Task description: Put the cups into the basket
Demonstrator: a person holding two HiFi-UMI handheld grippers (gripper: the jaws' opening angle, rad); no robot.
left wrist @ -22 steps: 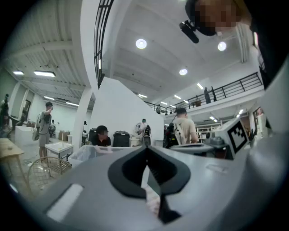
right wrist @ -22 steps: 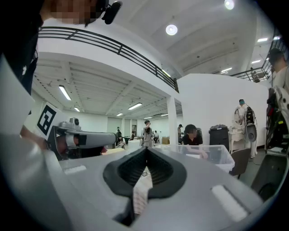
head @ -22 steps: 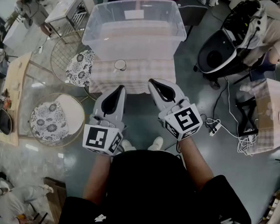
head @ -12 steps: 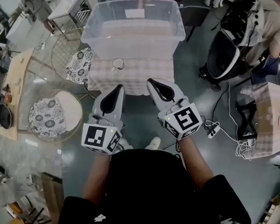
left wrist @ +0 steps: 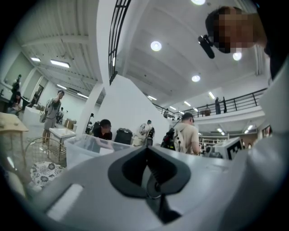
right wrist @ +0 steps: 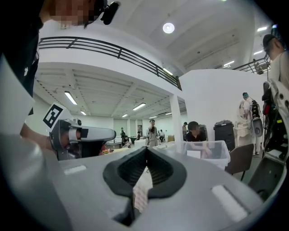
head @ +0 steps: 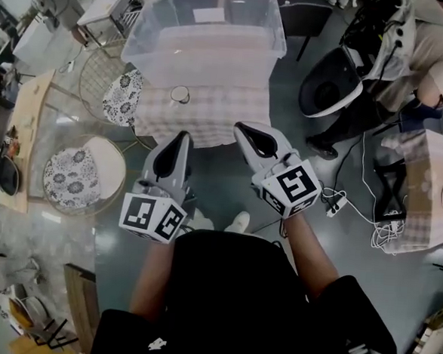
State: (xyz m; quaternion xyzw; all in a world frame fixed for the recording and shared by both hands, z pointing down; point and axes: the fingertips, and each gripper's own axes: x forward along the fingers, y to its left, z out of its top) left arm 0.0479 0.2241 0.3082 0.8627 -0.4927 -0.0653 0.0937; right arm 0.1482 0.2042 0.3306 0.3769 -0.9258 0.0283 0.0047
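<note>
A small clear cup (head: 180, 95) stands near the front left of a table with a checked cloth (head: 225, 120). Behind it on the table is a large clear plastic bin (head: 209, 35), also seen in the gripper views (left wrist: 86, 146) (right wrist: 207, 152). My left gripper (head: 183, 136) and right gripper (head: 240, 127) hang side by side in front of the table's near edge, short of the cup. Both are shut with nothing between the jaws. The gripper views show the left gripper (left wrist: 145, 149) and the right gripper (right wrist: 145, 151) with their pads closed together.
Two round wire stools with floral cushions (head: 74, 177) (head: 125, 98) stand left of the table. A black stroller (head: 334, 82) and a seated person are at the right. Cables and a power strip (head: 339, 205) lie on the floor, and a small clothed table (head: 432, 187) is at the far right.
Both grippers stay shut and side by side. The left one has drifted slightly left and down. The view has shifted a little, so table and bin sit higher in the frame.
</note>
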